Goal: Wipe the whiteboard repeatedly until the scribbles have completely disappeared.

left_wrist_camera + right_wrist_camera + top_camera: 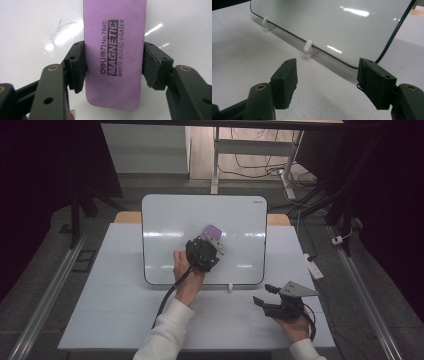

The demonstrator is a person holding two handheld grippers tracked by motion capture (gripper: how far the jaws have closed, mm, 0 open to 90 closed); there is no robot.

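A purple magnetic whiteboard eraser [115, 52] lies flat against the whiteboard [165, 220], and my left gripper [113, 67] is shut on its two long sides. From above, the eraser [212, 232] sits near the board's middle with the left gripper [212, 242] just below it. My right gripper [265, 295] rests low on the white table at the front right, open and holding nothing. In the right gripper view its jaws [327, 82] stand wide apart, facing the board's lower edge [329, 53].
The whiteboard leans on two small white feet [307, 47] on the white table [115, 310]. Behind the table are a desk leg, cables and a power strip [314, 266] on the floor. Metal rails run along both sides.
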